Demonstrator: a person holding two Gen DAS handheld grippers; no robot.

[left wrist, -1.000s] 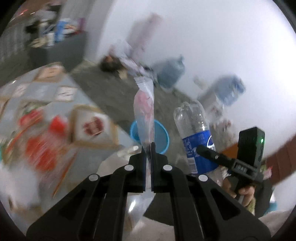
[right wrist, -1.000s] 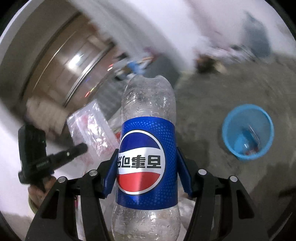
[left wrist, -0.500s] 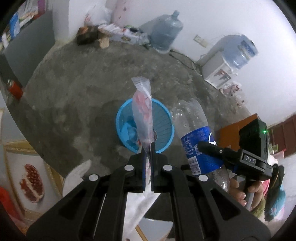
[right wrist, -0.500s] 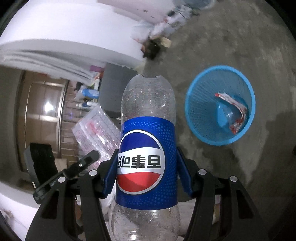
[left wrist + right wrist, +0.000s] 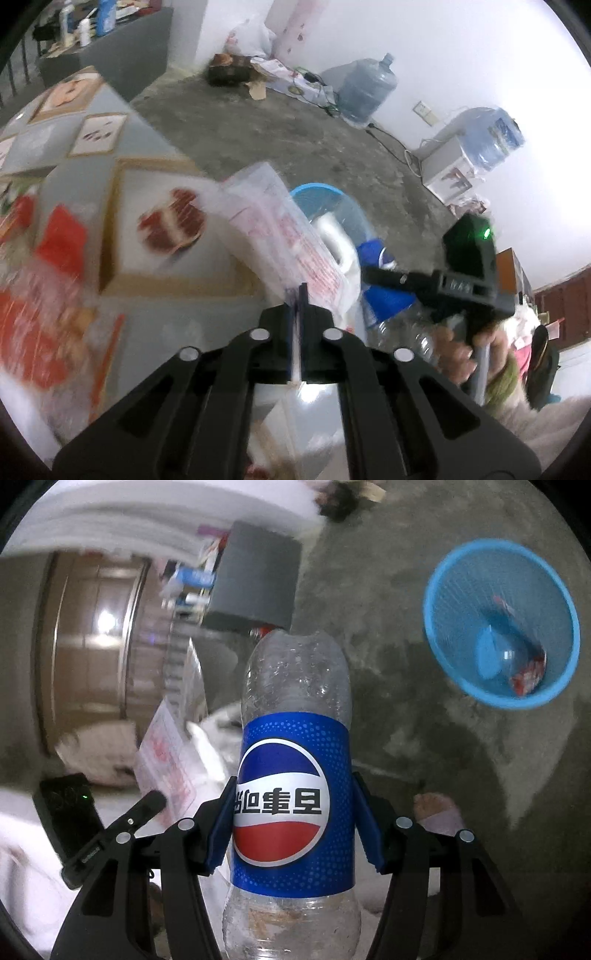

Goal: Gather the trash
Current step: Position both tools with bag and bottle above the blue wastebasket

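Since half a second ago the left view has swung off the floor; the table (image 5: 184, 291) fills its left side again. Left wrist view: left gripper (image 5: 297, 295) is clamped on a clear plastic wrapper (image 5: 280, 229), with the blue basket (image 5: 314, 192) beyond it. Right wrist view: right gripper (image 5: 293, 808) is closed round the Pepsi bottle (image 5: 293, 775); the basket (image 5: 443, 646) sits well apart, upper right. Recommended: bring each item above the rim before releasing.

- The clear plastic bag with red print (image 5: 280, 236) hides part of the blue plastic basket (image 5: 332, 199).
- The clear plastic bottle with a blue label (image 5: 291, 794) is cut off at the bottom edge.
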